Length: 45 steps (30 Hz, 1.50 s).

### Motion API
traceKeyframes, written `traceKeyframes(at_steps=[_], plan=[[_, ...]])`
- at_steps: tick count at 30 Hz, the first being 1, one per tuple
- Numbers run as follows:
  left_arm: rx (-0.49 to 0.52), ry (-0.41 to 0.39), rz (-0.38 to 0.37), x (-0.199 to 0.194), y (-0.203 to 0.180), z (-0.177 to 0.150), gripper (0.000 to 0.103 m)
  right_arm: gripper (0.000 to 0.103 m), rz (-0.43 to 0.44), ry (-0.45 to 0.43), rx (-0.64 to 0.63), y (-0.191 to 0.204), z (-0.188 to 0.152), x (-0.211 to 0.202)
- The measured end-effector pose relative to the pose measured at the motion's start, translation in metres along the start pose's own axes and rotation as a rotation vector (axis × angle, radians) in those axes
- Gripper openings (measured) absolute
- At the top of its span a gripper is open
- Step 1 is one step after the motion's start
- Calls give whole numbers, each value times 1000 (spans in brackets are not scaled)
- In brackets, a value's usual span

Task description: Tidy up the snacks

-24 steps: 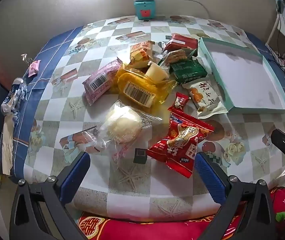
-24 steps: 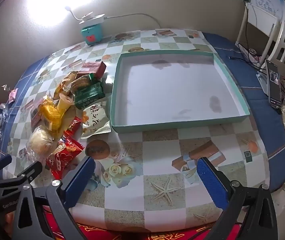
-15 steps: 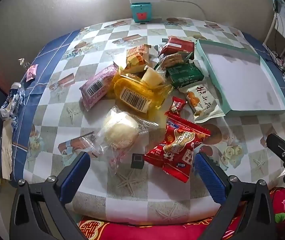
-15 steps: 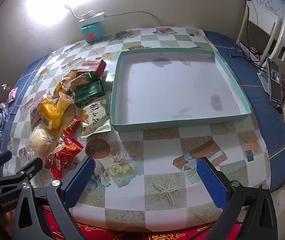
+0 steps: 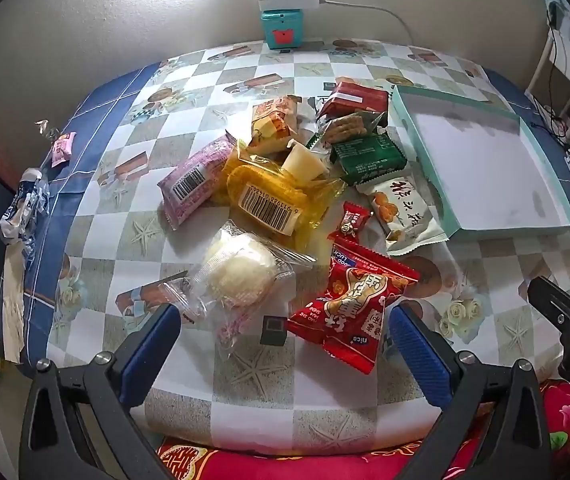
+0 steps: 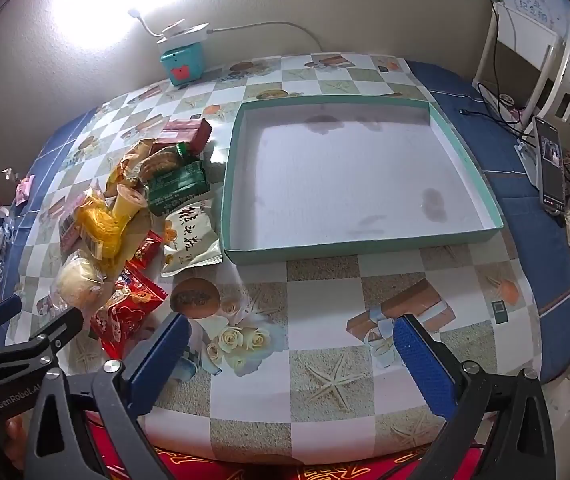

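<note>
A pile of snack packs lies on the checked tablecloth: a red pack [image 5: 349, 308], a clear-wrapped bun [image 5: 237, 272], a yellow pack [image 5: 269, 200], a pink pack [image 5: 197, 180], a green pack [image 5: 365, 158] and a white pack [image 5: 401, 208]. An empty teal-rimmed box [image 6: 349, 176] sits to their right. My left gripper [image 5: 285, 340] is open, at the table's near edge before the red pack and bun. My right gripper [image 6: 289, 356] is open and empty, in front of the box.
A teal device with a lamp [image 5: 283, 28] stands at the table's far edge by the wall. A small pink packet [image 5: 63, 148] and a blue-white wrapper [image 5: 23, 208] lie at the left edge. A phone [image 6: 551, 168] and cables lie right of the box.
Both grippers have drawn back and risen slightly, so the table looks a little farther away. Both stay open. The snacks have not moved.
</note>
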<state>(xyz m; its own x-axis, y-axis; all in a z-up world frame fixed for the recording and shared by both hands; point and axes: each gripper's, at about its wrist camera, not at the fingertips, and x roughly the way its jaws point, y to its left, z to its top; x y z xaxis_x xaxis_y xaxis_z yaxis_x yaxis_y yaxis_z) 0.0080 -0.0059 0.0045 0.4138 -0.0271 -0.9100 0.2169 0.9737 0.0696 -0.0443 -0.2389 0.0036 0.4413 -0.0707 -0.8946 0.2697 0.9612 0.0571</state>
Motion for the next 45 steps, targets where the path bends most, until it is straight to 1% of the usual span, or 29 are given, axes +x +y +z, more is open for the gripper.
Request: traceKeyframes(at_steps=[45], plan=[[-34,9,-12,0,8,1,103,103,0,0,2,0,3,1]])
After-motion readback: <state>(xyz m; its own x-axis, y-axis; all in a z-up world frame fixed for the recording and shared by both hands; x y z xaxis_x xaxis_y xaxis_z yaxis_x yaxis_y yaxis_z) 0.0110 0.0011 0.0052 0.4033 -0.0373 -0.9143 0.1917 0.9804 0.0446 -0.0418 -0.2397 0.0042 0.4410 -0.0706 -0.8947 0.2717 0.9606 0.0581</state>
